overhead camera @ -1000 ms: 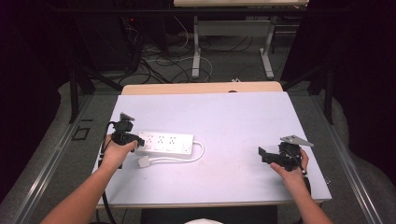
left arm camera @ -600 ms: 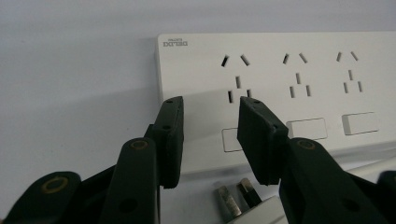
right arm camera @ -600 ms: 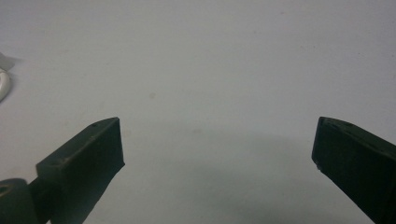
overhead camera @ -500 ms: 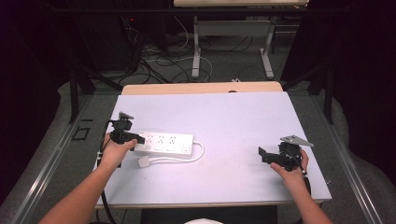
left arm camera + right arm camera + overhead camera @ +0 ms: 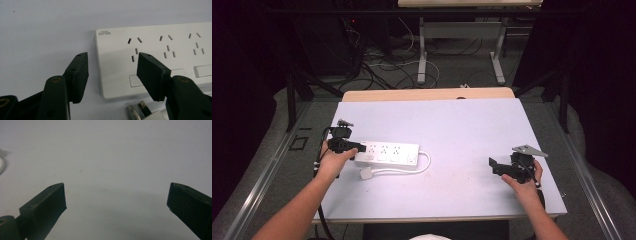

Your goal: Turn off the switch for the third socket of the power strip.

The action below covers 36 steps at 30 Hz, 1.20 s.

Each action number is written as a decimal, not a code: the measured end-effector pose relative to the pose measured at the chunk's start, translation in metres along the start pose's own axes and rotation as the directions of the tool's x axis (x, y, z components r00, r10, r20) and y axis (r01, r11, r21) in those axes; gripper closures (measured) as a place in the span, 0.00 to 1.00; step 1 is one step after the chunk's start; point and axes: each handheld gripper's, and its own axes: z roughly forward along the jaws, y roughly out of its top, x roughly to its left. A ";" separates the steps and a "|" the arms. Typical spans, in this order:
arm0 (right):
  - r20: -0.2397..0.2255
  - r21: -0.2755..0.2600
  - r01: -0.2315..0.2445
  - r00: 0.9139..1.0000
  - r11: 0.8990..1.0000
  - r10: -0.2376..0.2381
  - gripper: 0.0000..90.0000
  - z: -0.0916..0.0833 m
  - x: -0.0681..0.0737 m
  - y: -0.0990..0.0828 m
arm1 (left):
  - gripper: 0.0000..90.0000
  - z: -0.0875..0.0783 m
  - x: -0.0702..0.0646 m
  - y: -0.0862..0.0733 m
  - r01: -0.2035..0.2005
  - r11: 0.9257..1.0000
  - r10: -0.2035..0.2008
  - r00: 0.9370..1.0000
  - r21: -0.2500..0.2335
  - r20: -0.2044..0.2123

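Jaws of the left gripper (image 5: 112,75) stand parted and have just been opening; in the left gripper view they straddle the near left corner of the white power strip (image 5: 160,57), with its end socket in the gap, and neither pad presses on it. One pad hangs beside the strip's left edge over bare table, the other over the strip's top face by the first switch button. At the bottom edge of that view, between the jaws, the metal prongs of a white plug (image 5: 140,113) poke up. In the high view the left gripper (image 5: 357,146) sits at the left of the frame, its tips at the left end of the power strip (image 5: 387,154), which lies flat on the pale table (image 5: 462,120) left of centre and runs crosswise. The strip's white cord (image 5: 419,167) loops out of its right end and curls back along the near side to the plug (image 5: 365,173), which lies just below the strip's left end. Over at the lower right of the high view the right gripper (image 5: 493,165) rests in the person's hand, well apart from the strip. Its jaws are spread wide and released in the right gripper view (image 5: 116,202), with bare table between them and a bit of the white cord (image 5: 1,166) at the left edge.
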 end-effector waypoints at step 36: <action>0.001 0.001 0.003 1.000 1.000 -0.003 0.02 0.000 0.000 0.000 | 0.21 -0.003 0.008 -0.003 -0.110 0.989 0.111 0.994 -0.103 0.002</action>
